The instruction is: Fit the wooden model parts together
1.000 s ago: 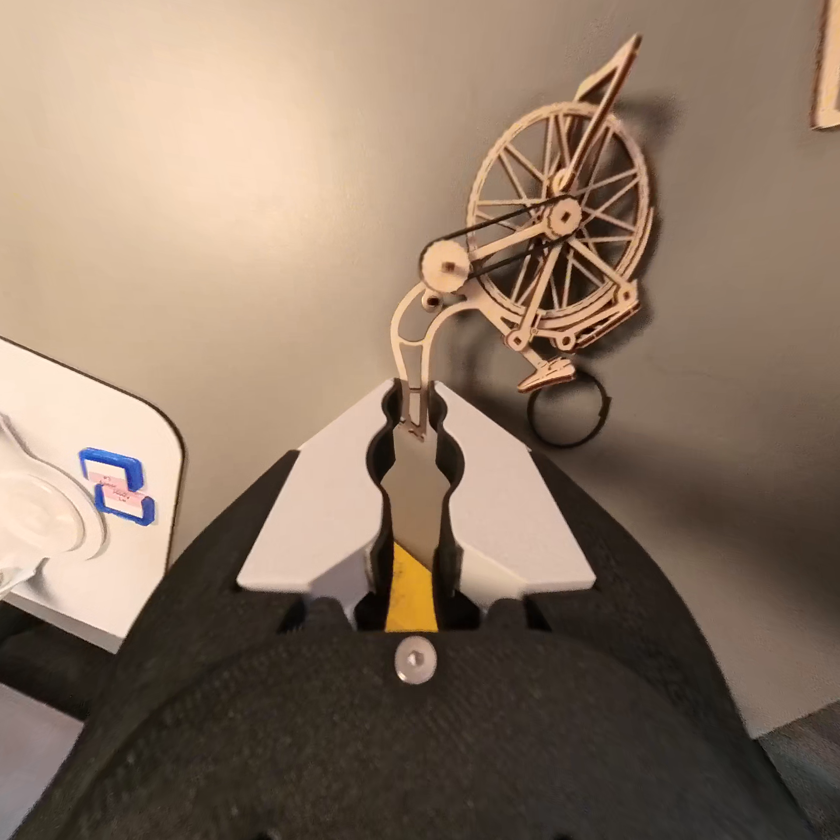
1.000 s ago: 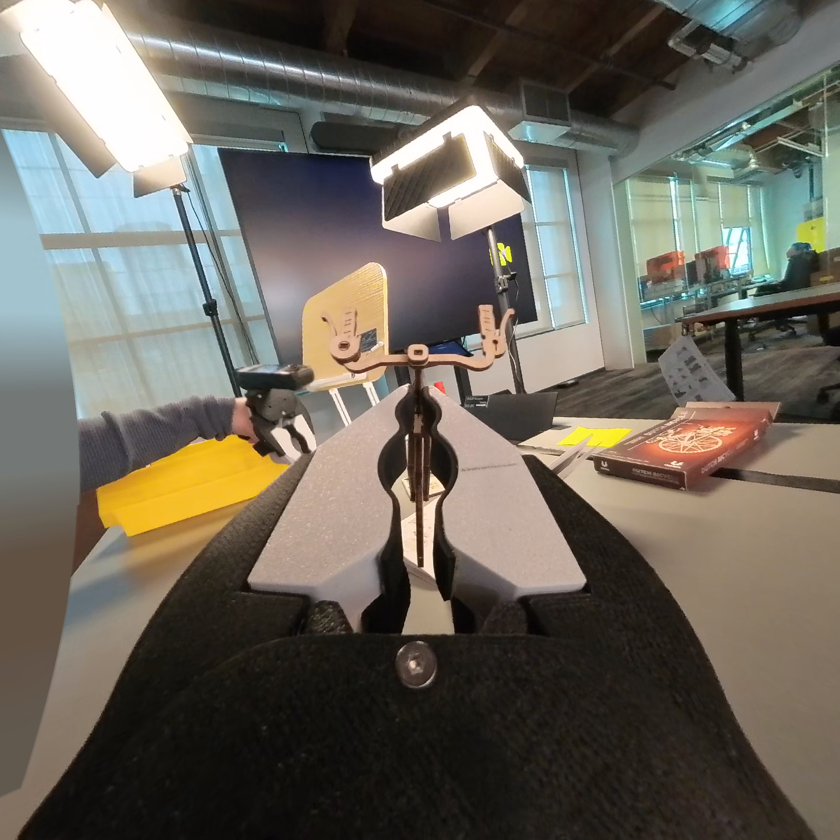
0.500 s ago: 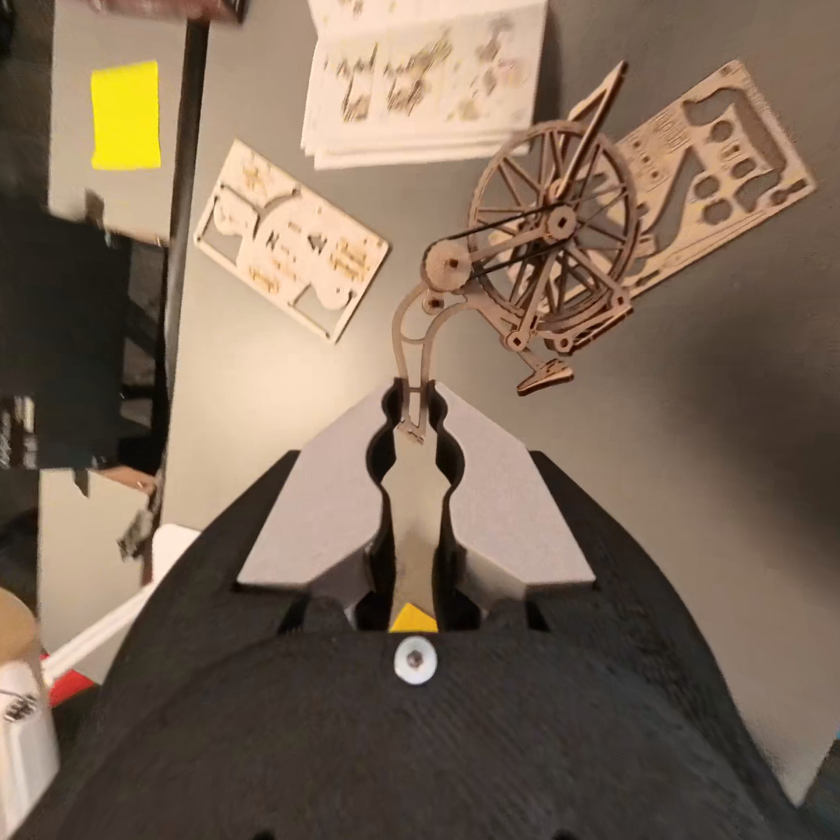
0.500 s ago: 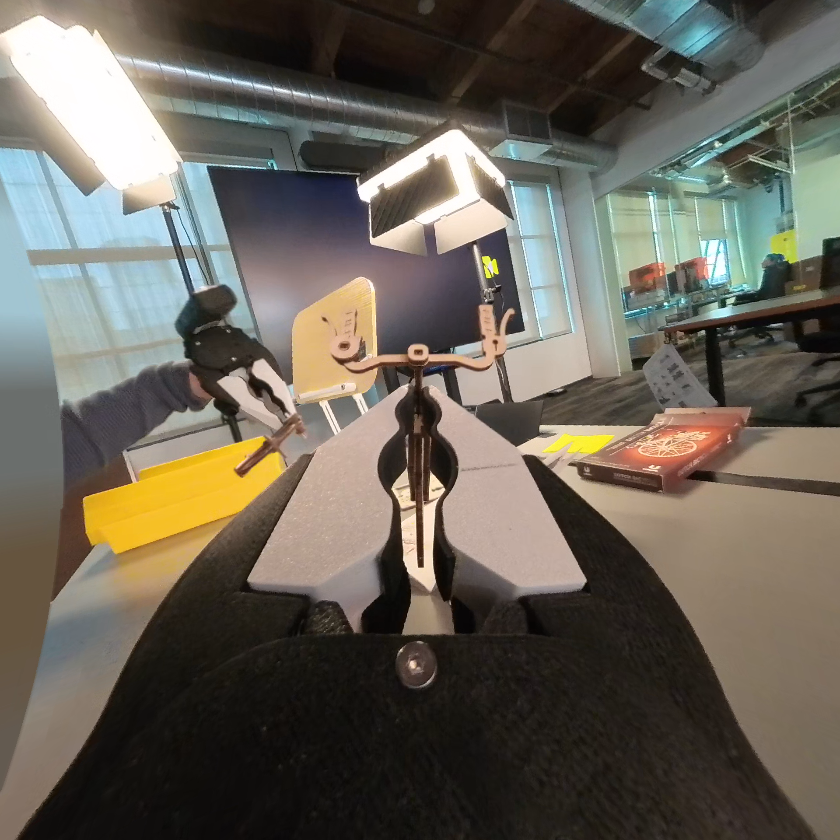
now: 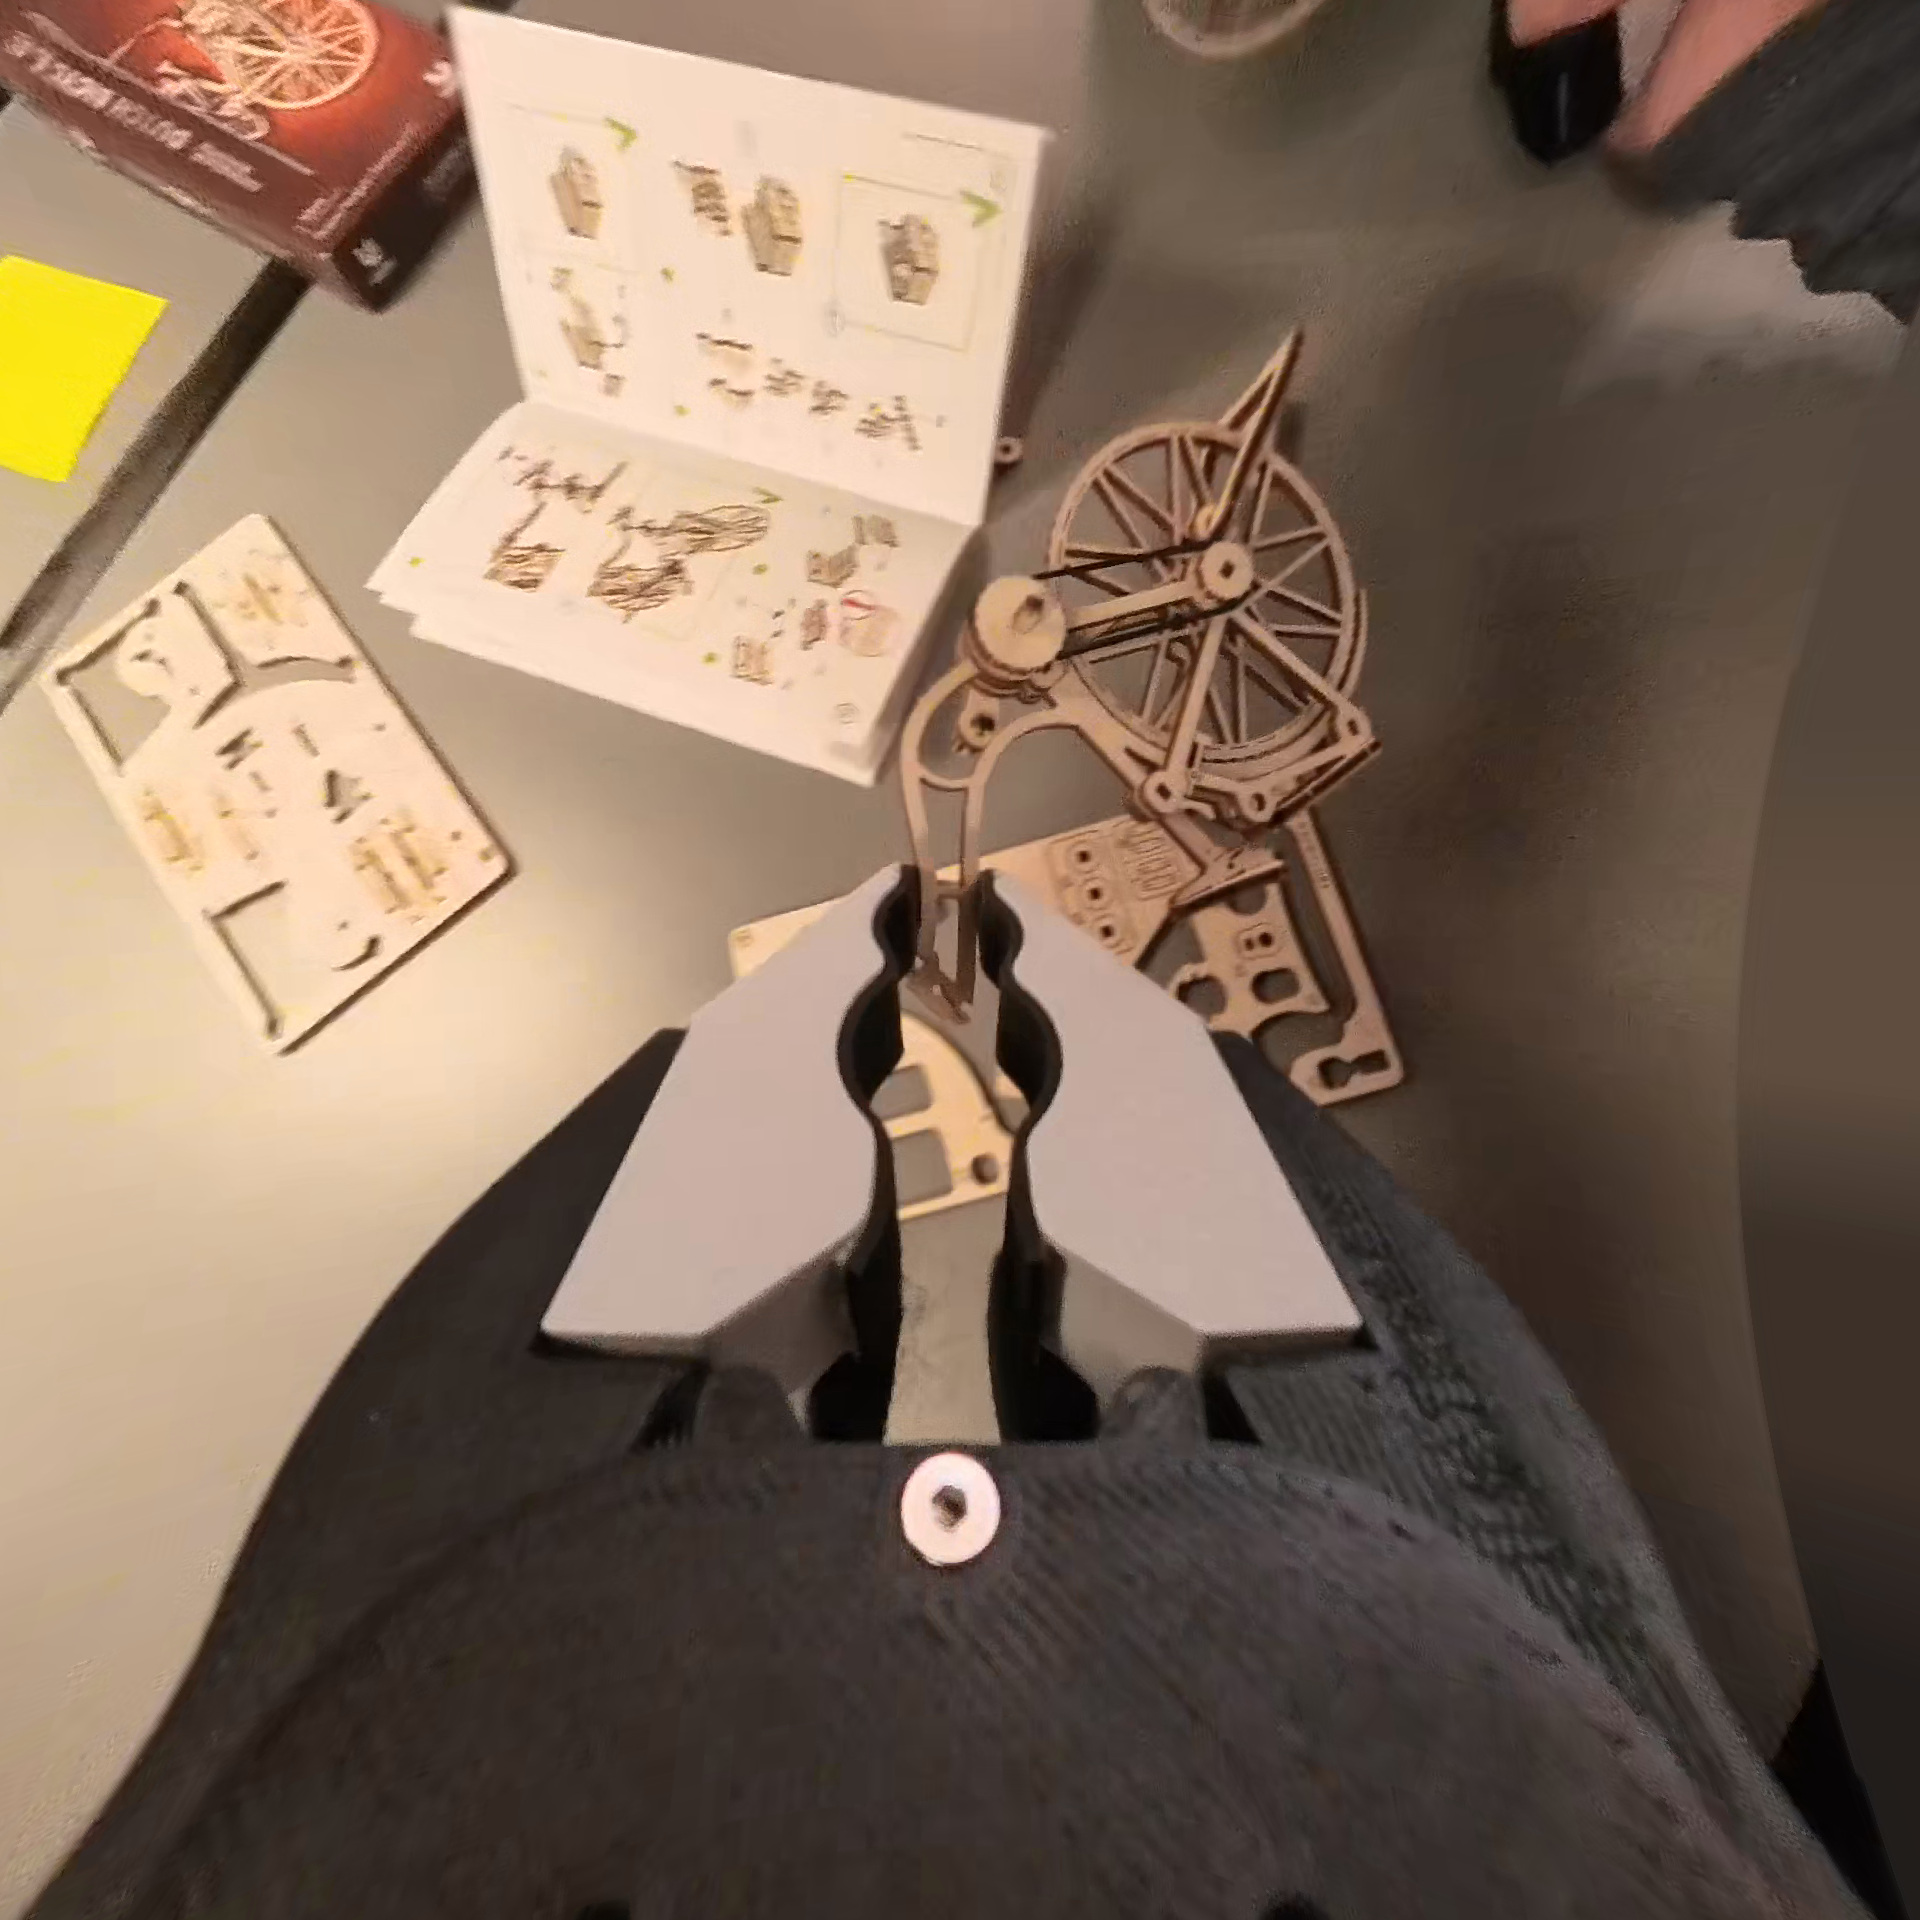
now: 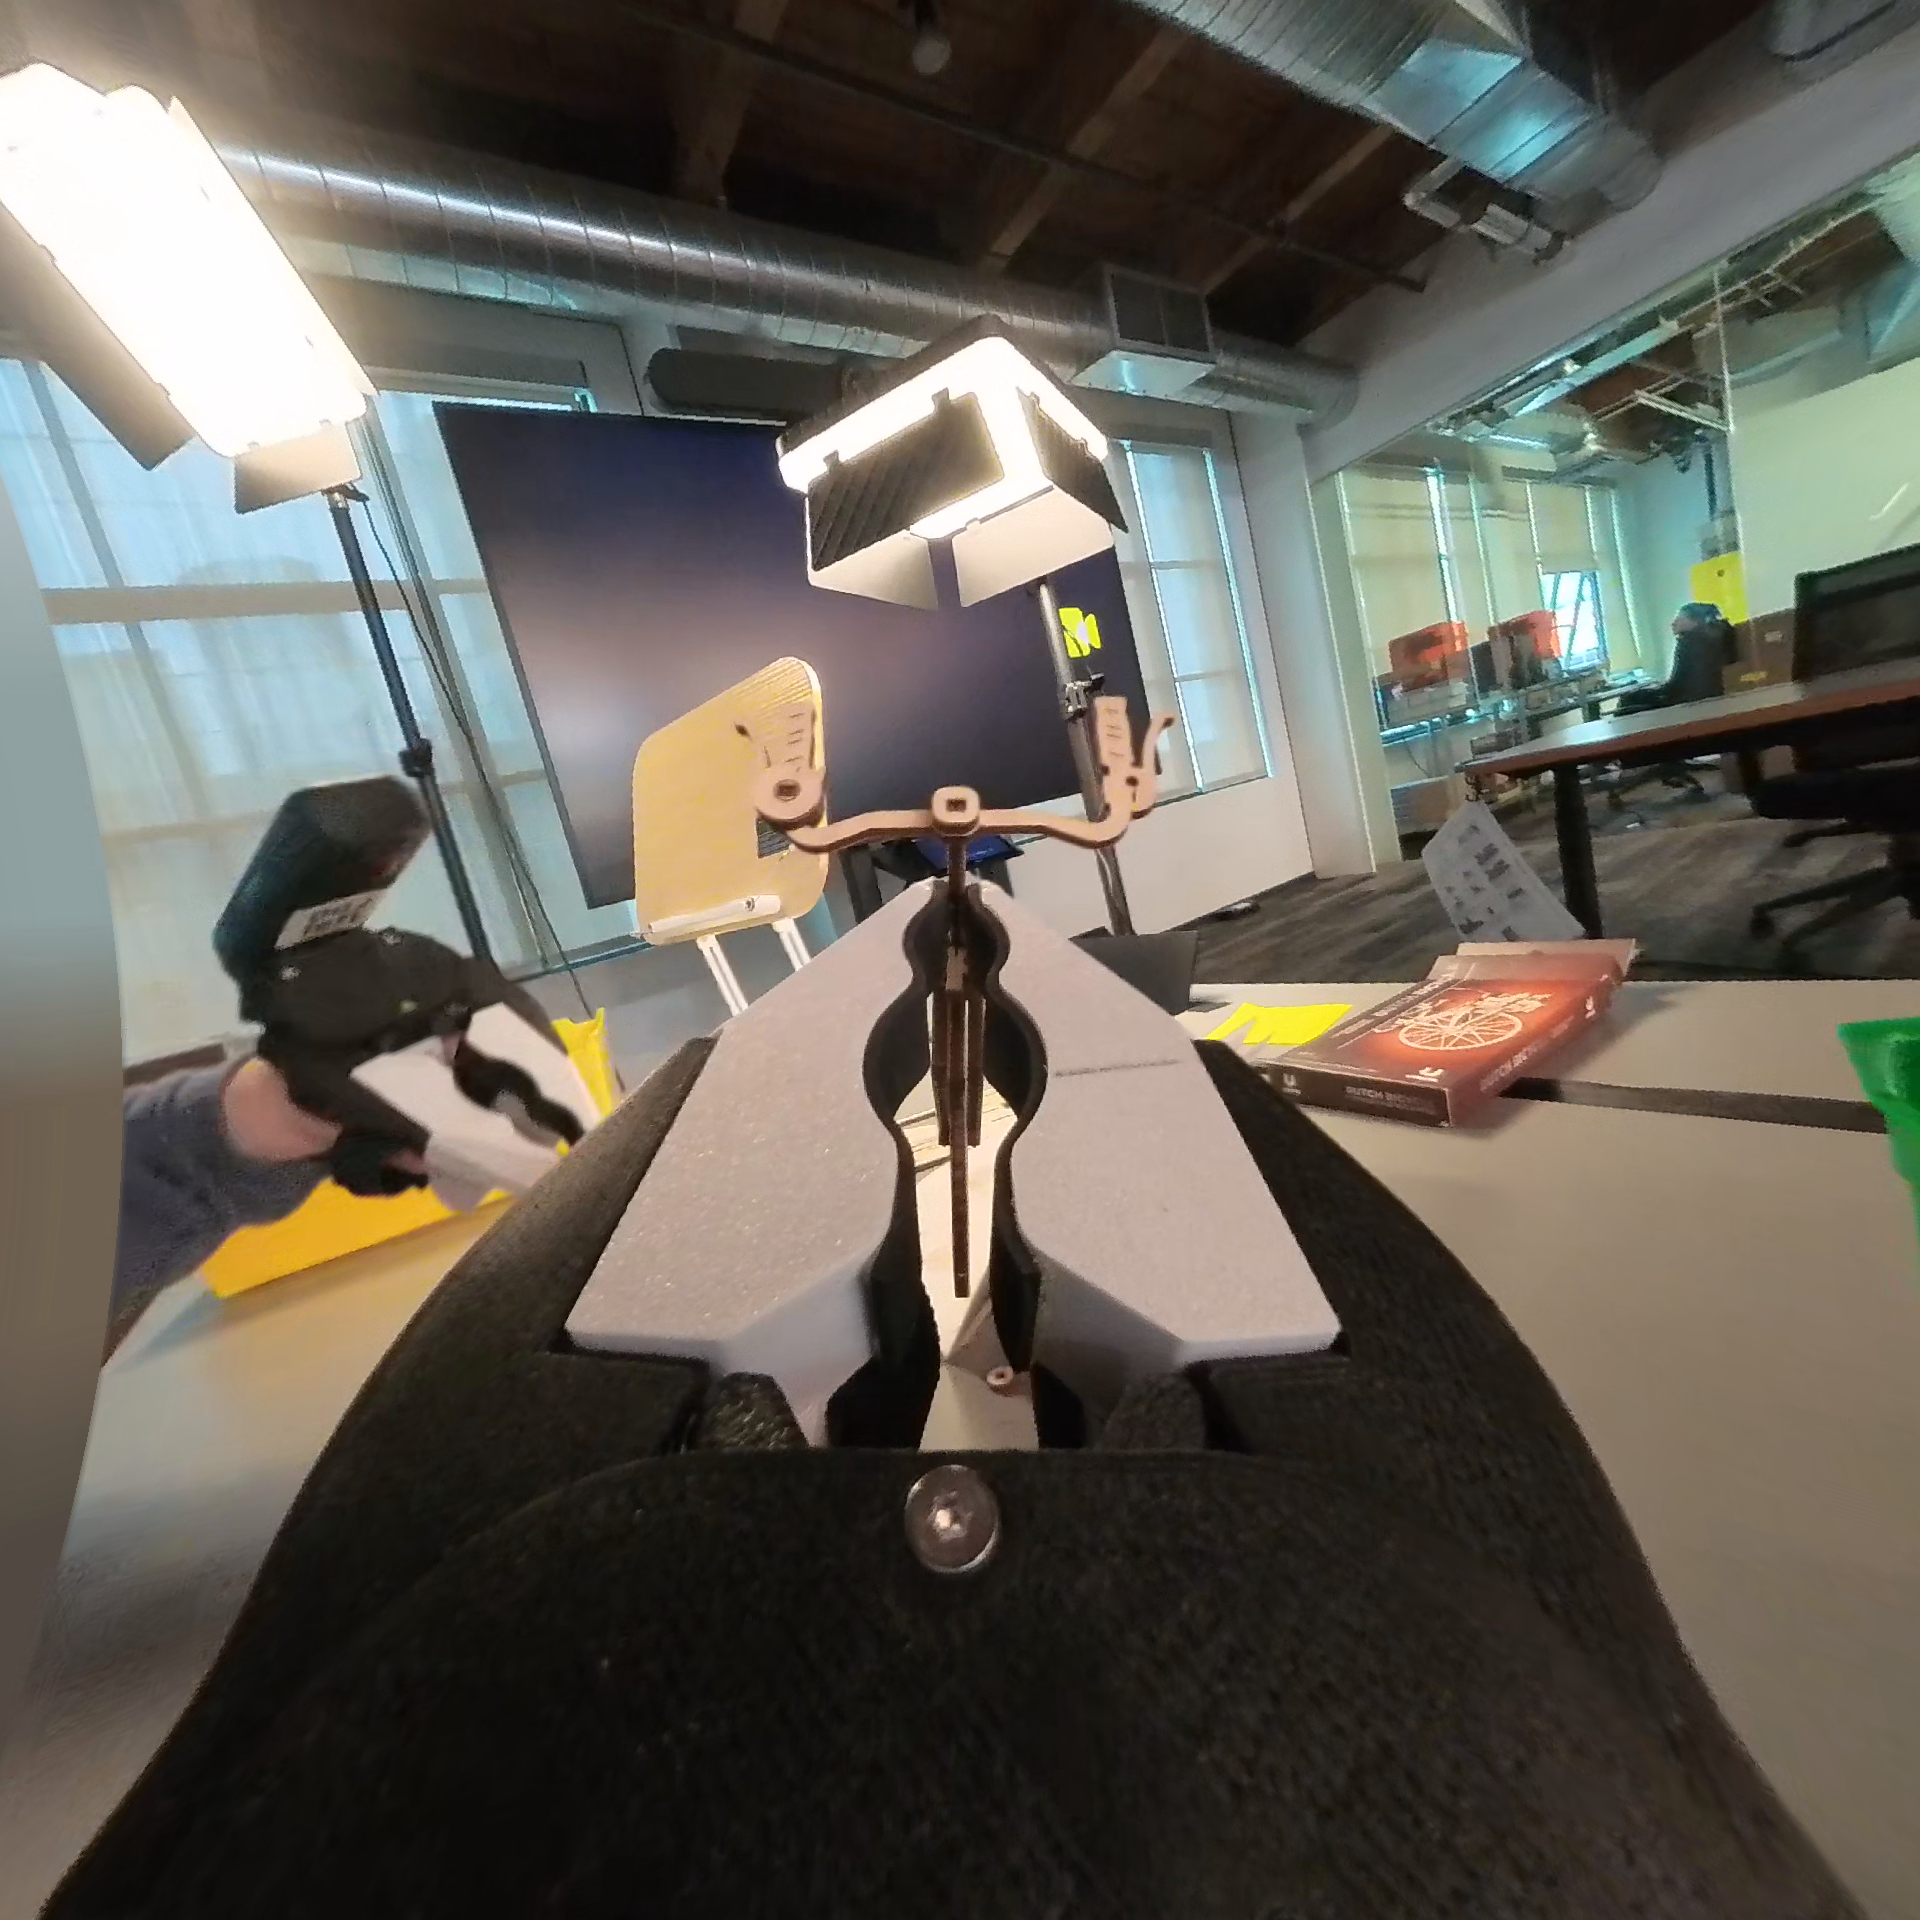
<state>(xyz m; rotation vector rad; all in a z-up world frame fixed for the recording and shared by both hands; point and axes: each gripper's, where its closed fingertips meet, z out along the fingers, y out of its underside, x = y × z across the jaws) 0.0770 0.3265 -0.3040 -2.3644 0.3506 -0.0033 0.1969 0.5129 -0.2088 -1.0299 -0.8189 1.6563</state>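
My left gripper (image 5: 948, 902) is shut on the curved frame end of a wooden bicycle rear assembly (image 5: 1174, 634), a spoked wheel with a black belt and a small pulley. It holds the assembly in the air above the grey table (image 5: 260, 1195). My right gripper (image 6: 954, 914) is shut on the stem of a wooden handlebar part (image 6: 956, 810), which stands upright with a grip at each end. The left gripper also shows in the right wrist view (image 6: 416, 1039), off to the left and lower, held by a hand.
An open instruction booklet (image 5: 717, 416), two punched wooden sheets (image 5: 270, 769) (image 5: 1278, 956), a dark red box (image 5: 208, 114) and a yellow note (image 5: 62, 364) lie on the table. A sleeve (image 5: 1787, 156) is at top right. A yellow bin (image 6: 343, 1226) and a green object (image 6: 1886, 1081) flank the right gripper. The tips of one gripper are about 25 centimeters away from the tips of the other.
My left gripper has swung with the wheel assembly from above bare table to over the booklet and sheets. In the right wrist view it has come lower and nearer; the handlebar part is held as before.
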